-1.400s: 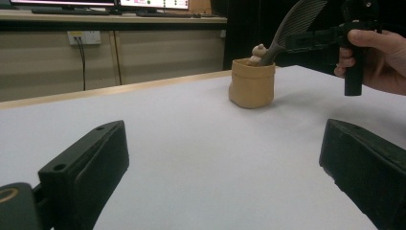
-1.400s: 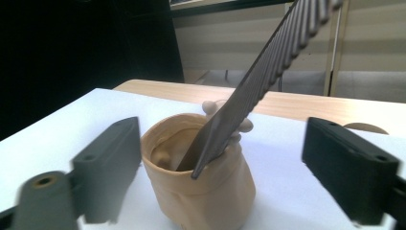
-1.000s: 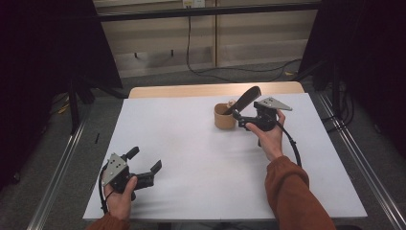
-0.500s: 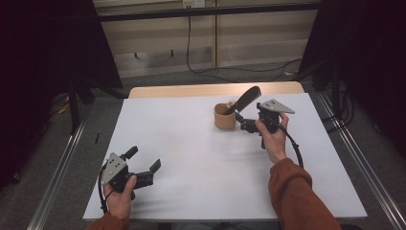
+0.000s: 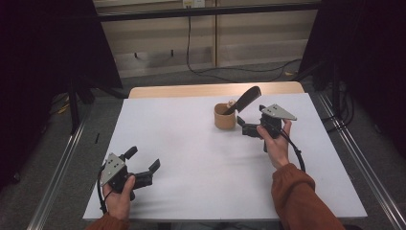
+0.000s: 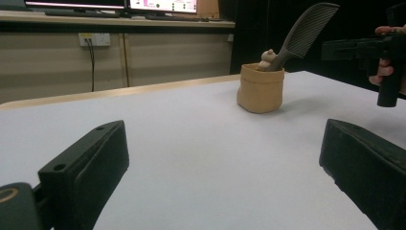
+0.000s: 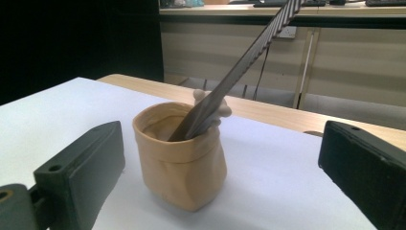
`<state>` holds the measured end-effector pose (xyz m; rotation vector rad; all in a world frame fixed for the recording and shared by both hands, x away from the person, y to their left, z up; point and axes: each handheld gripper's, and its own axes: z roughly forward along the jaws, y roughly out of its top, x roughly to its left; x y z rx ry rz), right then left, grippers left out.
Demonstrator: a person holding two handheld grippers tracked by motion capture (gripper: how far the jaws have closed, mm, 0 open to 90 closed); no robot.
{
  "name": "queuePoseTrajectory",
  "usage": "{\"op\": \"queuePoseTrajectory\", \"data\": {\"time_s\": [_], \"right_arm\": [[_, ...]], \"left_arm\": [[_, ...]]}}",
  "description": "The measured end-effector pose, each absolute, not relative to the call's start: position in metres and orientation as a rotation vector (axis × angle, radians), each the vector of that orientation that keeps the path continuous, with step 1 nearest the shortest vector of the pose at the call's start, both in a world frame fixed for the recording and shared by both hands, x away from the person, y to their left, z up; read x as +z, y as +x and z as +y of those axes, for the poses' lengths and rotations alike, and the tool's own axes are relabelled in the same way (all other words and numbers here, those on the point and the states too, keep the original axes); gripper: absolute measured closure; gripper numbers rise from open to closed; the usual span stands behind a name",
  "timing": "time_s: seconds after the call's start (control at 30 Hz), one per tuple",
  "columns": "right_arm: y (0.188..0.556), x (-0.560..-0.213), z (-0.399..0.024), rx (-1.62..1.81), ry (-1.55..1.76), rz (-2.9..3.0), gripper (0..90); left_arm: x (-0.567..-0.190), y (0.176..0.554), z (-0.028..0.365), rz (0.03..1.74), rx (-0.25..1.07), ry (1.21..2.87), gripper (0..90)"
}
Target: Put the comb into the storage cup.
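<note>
A small tan fabric pouch (image 5: 224,116) stands upright on the far half of a white table (image 5: 201,163), with a dark comb (image 5: 243,99) leaning out of it and slanting up toward the right gripper (image 5: 246,128). A pale small object (image 7: 210,103), too indistinct to identify, peeks over the pouch's rim beside the comb. The right gripper sits just beside the pouch on its right, close but not touching; in the right gripper view the pouch stands ahead of the 2 black jaws and closer to the left one, and they are spread wide and grasp nothing. The person's right hand (image 5: 276,143) grips the tool from behind, the forearm in an orange sleeve (image 5: 300,199) reaching forward from the near edge, and a grey 3-cornered plate (image 5: 278,111) tops the gripper. The left gripper (image 5: 145,165) lies well apart from the pouch, low near the table's near left corner, held in the left hand (image 5: 119,194), its 2 jaws likewise parted and empty, aimed across the table toward the pouch, which shows far off in the left gripper view.
</note>
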<state>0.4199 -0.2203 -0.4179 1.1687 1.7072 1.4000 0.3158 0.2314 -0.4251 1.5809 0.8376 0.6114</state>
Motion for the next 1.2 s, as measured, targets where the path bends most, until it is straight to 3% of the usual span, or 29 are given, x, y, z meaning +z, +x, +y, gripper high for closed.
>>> {"op": "queuePoseTrajectory", "data": {"time_s": [1.2], "right_arm": [[0.366, -0.416, -0.248, 1.358, 1.150, 1.620, 0.4]], "left_arm": [[-0.426, 0.313, 0.233, 0.904, 0.637, 1.553, 3.1]]}}
